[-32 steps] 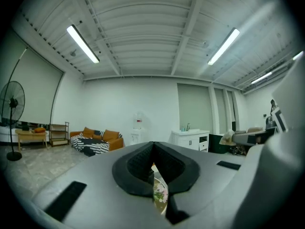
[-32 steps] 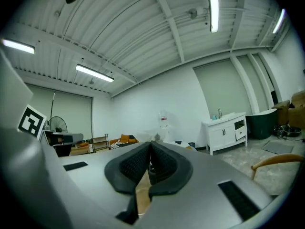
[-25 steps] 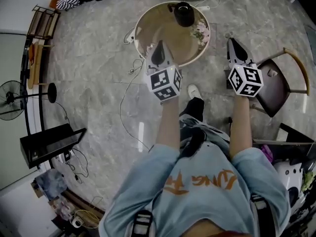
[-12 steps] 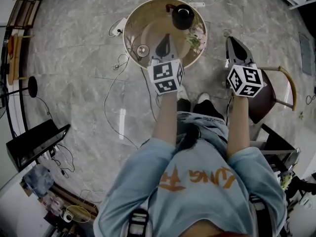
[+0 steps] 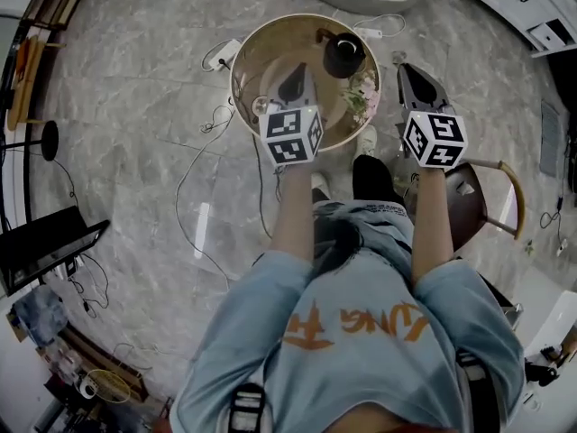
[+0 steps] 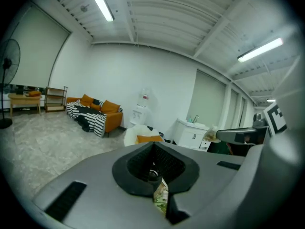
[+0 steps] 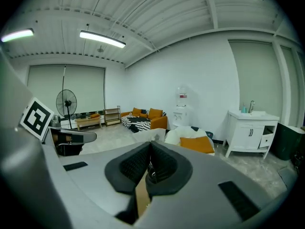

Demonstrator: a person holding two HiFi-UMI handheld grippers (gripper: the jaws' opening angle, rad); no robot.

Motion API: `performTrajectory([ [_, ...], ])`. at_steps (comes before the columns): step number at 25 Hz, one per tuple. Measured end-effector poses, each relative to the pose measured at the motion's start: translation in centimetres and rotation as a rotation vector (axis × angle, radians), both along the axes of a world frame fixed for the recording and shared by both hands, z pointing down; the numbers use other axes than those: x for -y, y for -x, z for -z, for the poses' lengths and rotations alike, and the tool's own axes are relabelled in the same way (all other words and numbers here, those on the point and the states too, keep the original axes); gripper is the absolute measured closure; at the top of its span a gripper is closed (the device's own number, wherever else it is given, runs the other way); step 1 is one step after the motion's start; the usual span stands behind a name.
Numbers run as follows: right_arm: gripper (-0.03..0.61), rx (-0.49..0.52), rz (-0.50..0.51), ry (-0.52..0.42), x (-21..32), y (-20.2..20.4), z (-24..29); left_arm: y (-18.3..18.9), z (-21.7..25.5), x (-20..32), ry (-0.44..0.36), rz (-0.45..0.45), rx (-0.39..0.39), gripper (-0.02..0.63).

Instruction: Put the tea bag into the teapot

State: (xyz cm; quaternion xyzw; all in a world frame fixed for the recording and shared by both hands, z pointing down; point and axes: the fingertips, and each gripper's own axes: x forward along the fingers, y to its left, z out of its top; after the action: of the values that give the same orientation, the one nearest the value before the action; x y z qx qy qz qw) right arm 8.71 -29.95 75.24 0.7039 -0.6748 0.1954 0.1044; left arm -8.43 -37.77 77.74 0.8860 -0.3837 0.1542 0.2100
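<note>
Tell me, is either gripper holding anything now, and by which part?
Nothing is held. The left gripper and the right gripper both have their jaws together, with nothing between them.

Grey marble floor [image 5: 135, 133] everywhere, with a round brown table [image 5: 279, 48] at the far end and a little bunch of flowers [image 5: 361, 93] on its right side. White power strip [image 5: 221, 54] lies on the floor just left of the table, cable trailing off it. Wooden chair [image 5: 478, 201] sits over on the right. Far across the room there's an orange sofa [image 6: 102, 113] with a striped blanket [image 6: 83, 116], a water dispenser [image 6: 141, 111], a standing fan [image 7: 66, 101] and a white sink cabinet [image 7: 250, 130]. Tube lights [image 6: 100, 3] run along the ceiling.
</note>
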Motion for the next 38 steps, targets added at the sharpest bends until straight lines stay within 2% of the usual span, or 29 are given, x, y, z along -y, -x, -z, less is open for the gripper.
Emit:
performTrajectory([
  [4, 0.565, 0.005, 0.051, 0.025, 1.4, -1.5, 0.1, -0.9, -0.2, 0.3, 0.023, 0.048, 0.029, 0.589],
  [7, 0.565, 0.012, 0.068, 0.037, -2.3, -4.4, 2.1, -4.1, 2.0, -3.9, 0.03, 0.038, 0.024, 0.589],
  [9, 0.565, 0.012, 0.076, 0.045, -6.0, -7.2, 5.5, -7.3, 5.4, -7.9, 0.033, 0.031, 0.022, 0.589],
  [11, 0.563, -0.005, 0.098, 0.068, -10.0, -10.0, 13.0, -10.5, 12.4, -12.4, 0.052, 0.03, 0.019, 0.589],
  [15, 0.563, -0.091, 0.147, 0.17, -15.3, -15.7, 35.8, -17.0, 34.4, -18.6, 0.104, 0.036, 0.005, 0.589],
  [17, 0.563, -0.11, 0.179, 0.215, -16.6, -18.1, 41.6, -19.8, 40.2, -20.4, 0.131, 0.046, 0.005, 0.589],
  [19, 0.565, -0.107, 0.222, 0.245, -16.8, -19.4, 41.6, -21.7, 40.4, -21.2, 0.156, 0.058, 0.017, 0.589],
  [23, 0.563, -0.117, 0.313, 0.283, -14.7, -19.8, 37.3, -23.2, 36.3, -20.5, 0.208, 0.101, 0.051, 0.589],
  [27, 0.563, -0.145, 0.433, 0.333, -13.9, -18.2, 34.1, -23.3, 33.8, -21.4, 0.265, 0.137, 0.085, 0.589],
  [33, 0.563, -0.199, 0.605, 0.379, -12.1, -16.1, 30.0, -23.5, 31.8, -20.7, 0.297, 0.175, 0.116, 0.589],
  [38, 0.563, -0.277, 0.703, 0.404, -11.0, -15.1, 27.5, -23.4, 30.4, -21.1, 0.324, 0.217, 0.113, 0.589],
])
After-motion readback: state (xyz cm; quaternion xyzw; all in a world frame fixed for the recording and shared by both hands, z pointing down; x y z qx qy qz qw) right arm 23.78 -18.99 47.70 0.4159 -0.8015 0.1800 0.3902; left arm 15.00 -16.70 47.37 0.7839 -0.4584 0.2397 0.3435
